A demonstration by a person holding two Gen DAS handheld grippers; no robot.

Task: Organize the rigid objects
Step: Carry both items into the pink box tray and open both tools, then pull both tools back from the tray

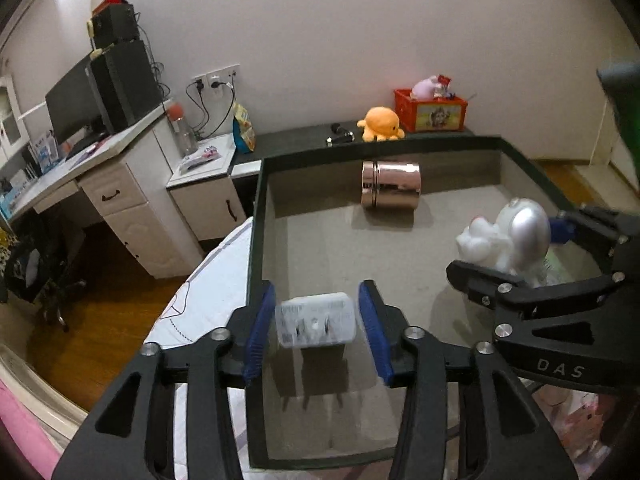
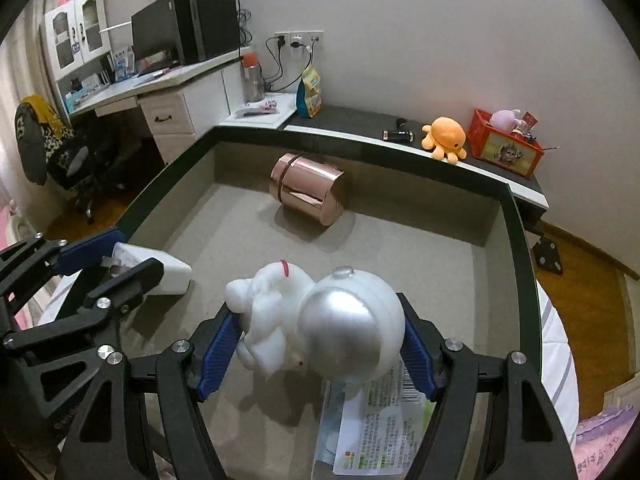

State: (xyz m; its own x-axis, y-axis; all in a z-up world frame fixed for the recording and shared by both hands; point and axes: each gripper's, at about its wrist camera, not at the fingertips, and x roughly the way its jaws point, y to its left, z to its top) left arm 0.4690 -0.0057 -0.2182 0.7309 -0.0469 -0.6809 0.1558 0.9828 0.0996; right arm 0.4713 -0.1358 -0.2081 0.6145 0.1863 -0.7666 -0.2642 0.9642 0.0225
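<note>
Figurine: one white-and-silver astronaut figurine (image 2: 320, 320) in the tray (image 2: 516, 240), clamped by right gripper (image 2: 316, 344).
Charger: one white plug block (image 1: 316, 320), long axis crosswise, between the spread left gripper (image 1: 318, 332) fingers, untouched.
Canister: one copper tin (image 1: 390, 185) on its side, by the tray's far wall.

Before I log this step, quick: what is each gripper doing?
Left gripper: open, pads straddling the white plug adapter without touching.
Right gripper: shut on the astronaut figurine.
</note>
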